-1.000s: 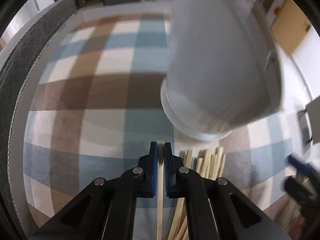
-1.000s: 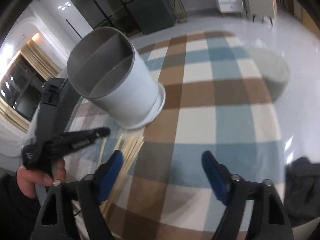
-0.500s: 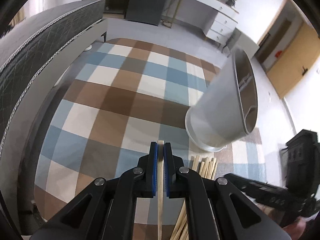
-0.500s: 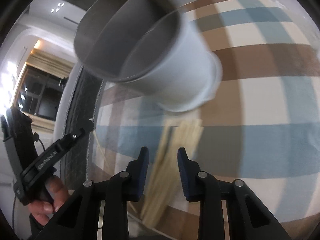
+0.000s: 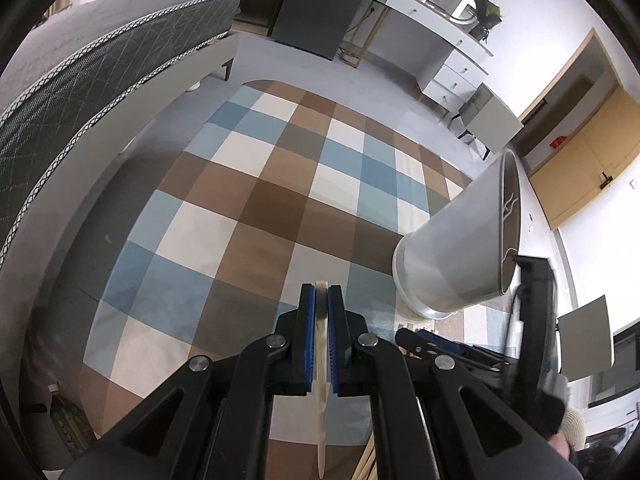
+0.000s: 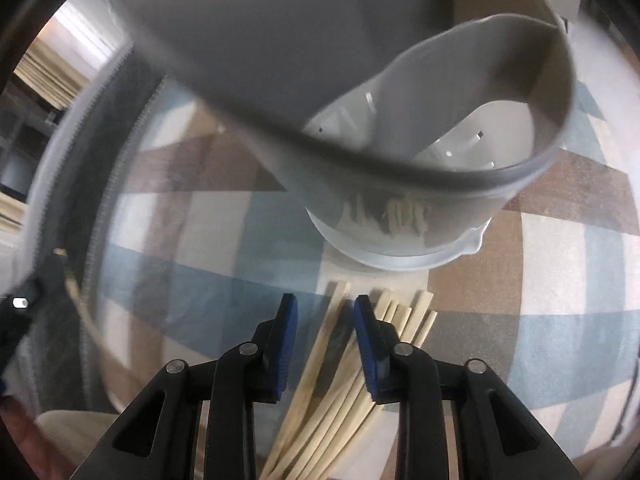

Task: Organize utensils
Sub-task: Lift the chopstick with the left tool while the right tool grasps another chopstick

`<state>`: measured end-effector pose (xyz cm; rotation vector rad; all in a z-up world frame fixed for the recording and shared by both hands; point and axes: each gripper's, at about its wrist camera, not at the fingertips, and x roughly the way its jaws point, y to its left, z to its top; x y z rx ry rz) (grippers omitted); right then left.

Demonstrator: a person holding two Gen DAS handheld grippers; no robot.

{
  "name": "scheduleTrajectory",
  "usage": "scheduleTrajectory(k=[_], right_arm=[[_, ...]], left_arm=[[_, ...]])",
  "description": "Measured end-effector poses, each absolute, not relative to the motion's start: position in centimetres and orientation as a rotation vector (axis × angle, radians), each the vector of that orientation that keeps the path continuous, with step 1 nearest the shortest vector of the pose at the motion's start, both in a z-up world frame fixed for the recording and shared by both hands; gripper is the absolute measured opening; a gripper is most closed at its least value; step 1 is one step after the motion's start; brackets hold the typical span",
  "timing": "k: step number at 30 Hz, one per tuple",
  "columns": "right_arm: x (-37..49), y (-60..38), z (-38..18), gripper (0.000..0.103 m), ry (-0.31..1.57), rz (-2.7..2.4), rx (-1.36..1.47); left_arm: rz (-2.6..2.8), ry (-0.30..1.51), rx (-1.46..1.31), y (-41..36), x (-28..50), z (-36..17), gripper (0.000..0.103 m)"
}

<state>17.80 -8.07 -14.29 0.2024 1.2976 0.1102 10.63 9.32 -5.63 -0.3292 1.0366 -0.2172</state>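
My left gripper [image 5: 321, 292] is shut on a single pale wooden chopstick [image 5: 321, 368] and holds it high above the checked rug. The white round utensil holder [image 5: 460, 244] stands to its right, with an inner divider. In the right wrist view the holder [image 6: 400, 184] fills the top, close ahead. Several loose chopsticks [image 6: 344, 380] lie on the rug in front of it. My right gripper [image 6: 325, 308] is open a little, its jaws astride the ends of the leftmost chopsticks, closed on none. My right gripper also shows in the left wrist view [image 5: 420, 340].
A blue, brown and cream checked rug [image 5: 248, 216] covers the floor. A dark quilted bed [image 5: 80, 80] runs along the left. A white dresser [image 5: 440, 64] and a wooden door [image 5: 580, 168] stand at the back right.
My left gripper has risen and drawn back with the chopstick. My right gripper has narrowed from wide open and moved in low over the loose chopsticks, close to the holder.
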Motion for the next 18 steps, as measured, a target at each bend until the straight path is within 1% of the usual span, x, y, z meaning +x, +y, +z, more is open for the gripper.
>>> scheduleTrajectory(k=[1,3,4,6,7,15,18], right_arm=[[17.9,-7.6,-14.5,0.021,1.294,0.100,0.180],[18.0,-6.7,-14.8,0.015,1.288,0.066,0.124],[18.0,-6.4,-14.8,0.008,1.281,0.064,0.115],[18.0,-6.1,-14.7,0.005,1.274,0.061,0.123],[17.9,-6.0,-14.5,0.000,1.256,0.068,0.138],[14.6,-8.7,-11.3,0.000,1.086,0.152,0.205],[13.7,-9.3,-11.6,0.000,1.093,0.193,0.230]], left_arm=[[-0.219,1.038,-0.334,9.5,10.7,-5.7,0.002],[-0.223,1.040,-0.338,9.7,10.7,-5.7,0.002],[-0.225,1.039,-0.337,9.7,10.7,-5.7,0.002],[-0.226,1.041,-0.334,9.7,10.8,-5.7,0.002],[-0.229,1.041,-0.335,9.7,10.7,-5.6,0.002],[-0.240,1.022,-0.283,8.7,10.0,-4.8,0.002],[-0.232,1.027,-0.273,8.3,9.6,-4.8,0.002]])
